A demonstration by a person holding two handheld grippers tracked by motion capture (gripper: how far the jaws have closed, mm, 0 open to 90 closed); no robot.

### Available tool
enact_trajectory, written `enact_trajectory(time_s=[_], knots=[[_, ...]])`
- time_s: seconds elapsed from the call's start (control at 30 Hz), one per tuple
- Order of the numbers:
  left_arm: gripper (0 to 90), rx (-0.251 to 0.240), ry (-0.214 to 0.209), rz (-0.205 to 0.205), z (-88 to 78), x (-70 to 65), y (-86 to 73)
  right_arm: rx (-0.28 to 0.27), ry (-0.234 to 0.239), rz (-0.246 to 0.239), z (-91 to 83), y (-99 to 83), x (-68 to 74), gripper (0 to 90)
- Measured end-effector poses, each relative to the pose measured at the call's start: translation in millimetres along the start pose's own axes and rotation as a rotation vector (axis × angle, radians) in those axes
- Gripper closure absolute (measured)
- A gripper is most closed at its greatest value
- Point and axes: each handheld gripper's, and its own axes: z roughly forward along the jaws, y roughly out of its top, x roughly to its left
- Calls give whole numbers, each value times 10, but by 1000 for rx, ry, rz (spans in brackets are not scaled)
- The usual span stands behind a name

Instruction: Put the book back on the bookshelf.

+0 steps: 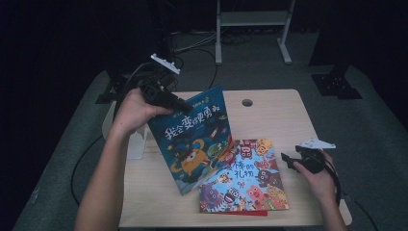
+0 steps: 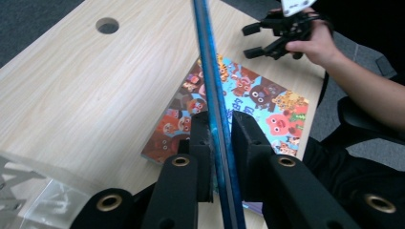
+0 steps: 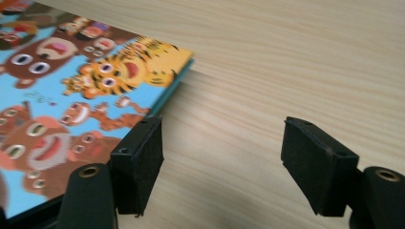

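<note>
A blue picture book (image 1: 192, 139) with an orange monster on its cover stands tilted above the table, lifted at its top left corner. My left gripper (image 1: 180, 107) is shut on it; in the left gripper view the book's thin edge (image 2: 212, 71) runs up between the pads (image 2: 220, 138). A second, colourful animal book (image 1: 245, 180) (image 2: 253, 100) lies flat on the table, partly under the blue one. My right gripper (image 1: 287, 161) (image 3: 222, 157) hovers low beside that flat book's right edge (image 3: 57, 95), open with bare wood between its jaws.
The wooden table (image 1: 269, 110) has a round cable hole (image 1: 247, 102) near its far edge. A white stand (image 1: 137, 144) sits at the table's left side, with clear plastic (image 2: 38, 191) near it. A metal frame (image 1: 252, 19) stands on the floor behind.
</note>
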Motion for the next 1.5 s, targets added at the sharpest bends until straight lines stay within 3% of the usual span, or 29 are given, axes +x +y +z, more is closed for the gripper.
enact_trajectory(time_s=[0.3,0.43,0.53,0.73,1.13,1.27,1.5], knots=[[812,47,14,26,-20,-123,97,41,-50,35,93,-105,-106,291],[823,53,22,41,-40,-161,115,69,-64,26,140,-122,-107,285],[824,63,65,53,-78,-208,110,85,-67,33,178,-132,-104,279],[824,61,91,43,-149,-200,42,87,-64,58,219,-150,-130,257],[823,-7,142,-32,-560,-168,-273,81,-65,67,239,-154,-130,213],[823,-8,154,-41,-677,-150,-364,83,-66,68,242,-151,-130,208],[823,-34,217,-90,-955,-80,-676,83,-66,68,242,-151,-129,208]])
